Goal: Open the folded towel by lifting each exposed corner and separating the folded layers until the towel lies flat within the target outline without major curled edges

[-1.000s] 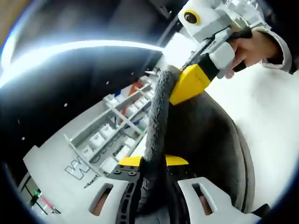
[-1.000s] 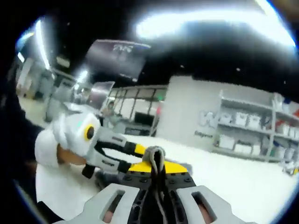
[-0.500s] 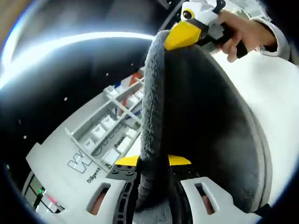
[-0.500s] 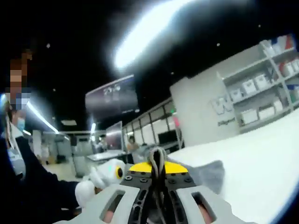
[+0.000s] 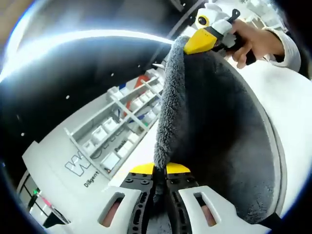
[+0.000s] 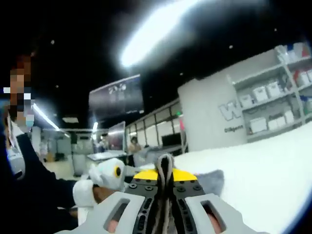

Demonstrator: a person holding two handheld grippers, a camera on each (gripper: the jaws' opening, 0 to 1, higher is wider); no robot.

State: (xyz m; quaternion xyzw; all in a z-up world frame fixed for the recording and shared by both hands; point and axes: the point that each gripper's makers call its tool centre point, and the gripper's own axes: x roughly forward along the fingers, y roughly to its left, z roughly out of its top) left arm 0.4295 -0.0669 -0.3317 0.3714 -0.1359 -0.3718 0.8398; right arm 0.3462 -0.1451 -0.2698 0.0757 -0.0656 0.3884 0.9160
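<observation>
The grey towel (image 5: pixel 214 131) hangs in the air above the white bench (image 5: pixel 292 107), stretched between the two grippers. The left gripper (image 5: pixel 160 174) has its jaws closed on one edge. The right gripper (image 5: pixel 204 40) has its jaws closed on the opposite corner, held by a hand (image 5: pixel 256 41).

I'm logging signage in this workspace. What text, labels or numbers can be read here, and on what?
"W": first large letter on the grey wall; the rest is hidden by the shelving.
Smaller word below it: starts "Dil", rest blurred.
Hanging screen: faint marks, unreadable.
Shelf bins' labels: too small to read.
</observation>
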